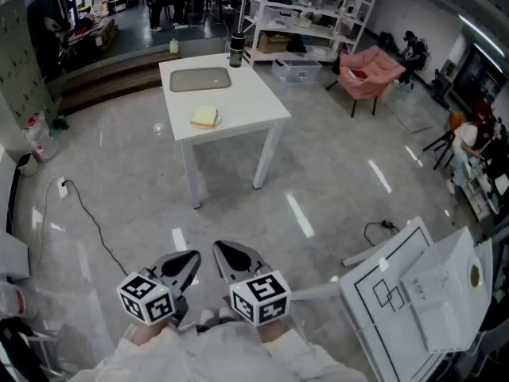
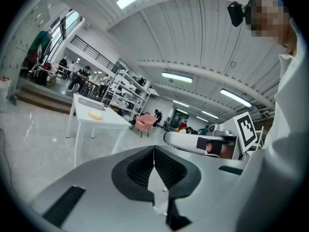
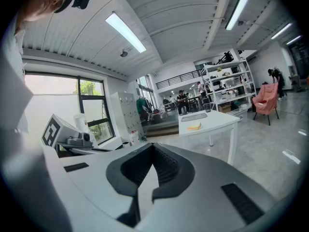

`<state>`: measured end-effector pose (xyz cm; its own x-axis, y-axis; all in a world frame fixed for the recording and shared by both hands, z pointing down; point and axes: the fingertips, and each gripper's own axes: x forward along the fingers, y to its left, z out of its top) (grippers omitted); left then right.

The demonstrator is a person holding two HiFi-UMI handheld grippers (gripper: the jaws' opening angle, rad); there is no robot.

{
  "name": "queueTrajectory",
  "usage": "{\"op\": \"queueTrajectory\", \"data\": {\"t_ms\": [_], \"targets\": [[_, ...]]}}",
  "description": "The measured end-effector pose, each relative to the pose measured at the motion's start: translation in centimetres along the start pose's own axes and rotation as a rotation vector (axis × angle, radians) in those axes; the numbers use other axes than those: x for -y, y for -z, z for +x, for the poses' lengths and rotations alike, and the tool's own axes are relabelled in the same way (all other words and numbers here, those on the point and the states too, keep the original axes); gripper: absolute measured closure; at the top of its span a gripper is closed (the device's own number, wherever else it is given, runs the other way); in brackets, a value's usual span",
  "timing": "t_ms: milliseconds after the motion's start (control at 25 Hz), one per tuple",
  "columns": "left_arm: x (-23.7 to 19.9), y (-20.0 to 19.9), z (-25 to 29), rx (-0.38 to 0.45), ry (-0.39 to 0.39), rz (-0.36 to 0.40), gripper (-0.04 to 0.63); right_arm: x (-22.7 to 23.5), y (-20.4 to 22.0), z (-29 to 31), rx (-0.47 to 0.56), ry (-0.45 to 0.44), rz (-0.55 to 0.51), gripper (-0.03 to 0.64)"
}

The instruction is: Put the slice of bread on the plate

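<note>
A yellowish slice of bread [image 1: 204, 116] lies near the front edge of a white table [image 1: 246, 102] far ahead; it seems to rest on a small pale plate, too small to tell for sure. A flat grey tray [image 1: 200, 79] lies behind it. Both grippers hang close to my body, far from the table. My left gripper [image 1: 192, 256] and right gripper [image 1: 219, 248] are shut with nothing in them. The bread [image 2: 95, 115] shows small and distant in the left gripper view and the bread [image 3: 194, 126] in the right gripper view.
A dark cup [image 1: 236, 50] stands at the table's far corner. A pink armchair [image 1: 367, 72] and white shelving [image 1: 302, 10] stand behind. A white board [image 1: 413, 285] lies at my right, a cable [image 1: 87, 213] trails on the floor at left.
</note>
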<state>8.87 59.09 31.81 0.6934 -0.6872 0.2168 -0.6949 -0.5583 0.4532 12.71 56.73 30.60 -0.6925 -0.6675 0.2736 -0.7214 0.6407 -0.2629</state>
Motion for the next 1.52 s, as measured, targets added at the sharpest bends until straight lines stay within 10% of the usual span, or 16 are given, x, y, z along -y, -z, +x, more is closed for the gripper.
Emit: {"op": "queueTrajectory", "data": {"t_ms": [1520], "targets": [[-0.4, 0.7, 5.4, -0.007, -0.036, -0.010, 0.585, 5.0, 2.7, 0.5, -0.071, -0.063, 0.076, 0.601]]}}
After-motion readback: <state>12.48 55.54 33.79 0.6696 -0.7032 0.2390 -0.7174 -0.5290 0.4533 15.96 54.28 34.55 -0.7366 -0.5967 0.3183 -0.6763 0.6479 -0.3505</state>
